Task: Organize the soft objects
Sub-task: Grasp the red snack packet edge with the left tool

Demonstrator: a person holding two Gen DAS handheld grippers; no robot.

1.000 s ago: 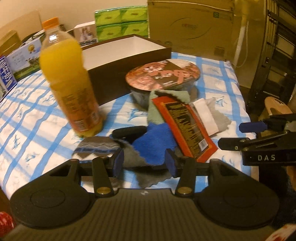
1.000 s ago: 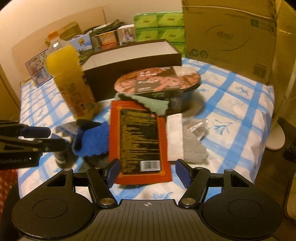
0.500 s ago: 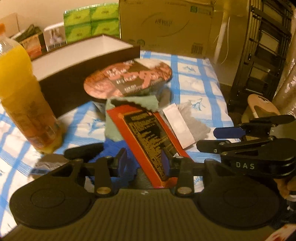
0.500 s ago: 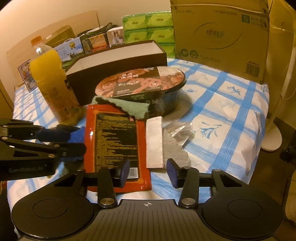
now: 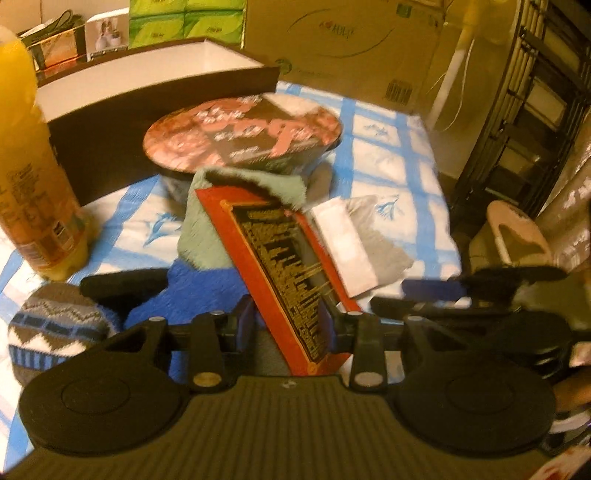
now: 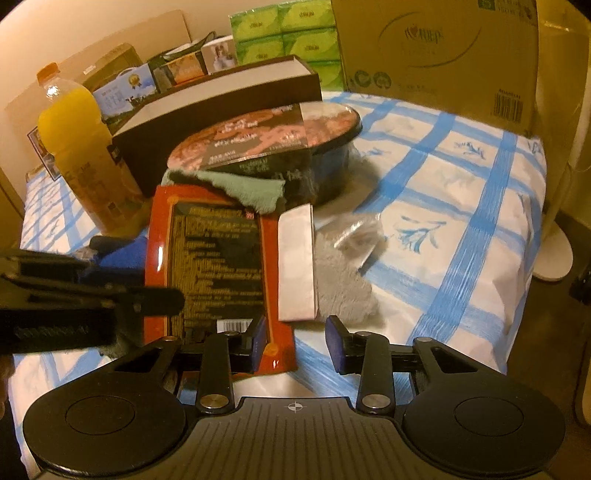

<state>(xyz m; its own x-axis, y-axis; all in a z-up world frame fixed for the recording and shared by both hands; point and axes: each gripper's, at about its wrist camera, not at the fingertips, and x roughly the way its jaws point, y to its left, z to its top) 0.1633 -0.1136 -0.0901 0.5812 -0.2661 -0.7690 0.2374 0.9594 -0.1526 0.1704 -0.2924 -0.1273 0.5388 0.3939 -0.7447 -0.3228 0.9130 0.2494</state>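
Note:
A red flat packet (image 5: 284, 266) lies tilted on a pile of soft cloths: a green one (image 5: 236, 206), a blue one (image 5: 184, 291) and a grey one (image 5: 384, 243) with a white card (image 5: 343, 243). My left gripper (image 5: 286, 325) has its pads on both sides of the packet's near end, shut on it. A patterned knit piece (image 5: 55, 328) lies at the left. My right gripper (image 6: 295, 343) is open over the packet's (image 6: 210, 251) near right corner, next to the grey cloth (image 6: 340, 280).
An orange juice bottle (image 5: 29, 155) stands at the left. A noodle bowl (image 5: 243, 136) sits behind the pile, a dark open box (image 5: 147, 88) beyond it. A cardboard box (image 6: 436, 55) and green tissue packs (image 6: 284, 33) stand at the back. The table edge (image 6: 517, 295) falls off on the right.
My left gripper moved right from the blue cloth onto the red packet and closed on it. My right gripper came nearer and narrowed, still open.

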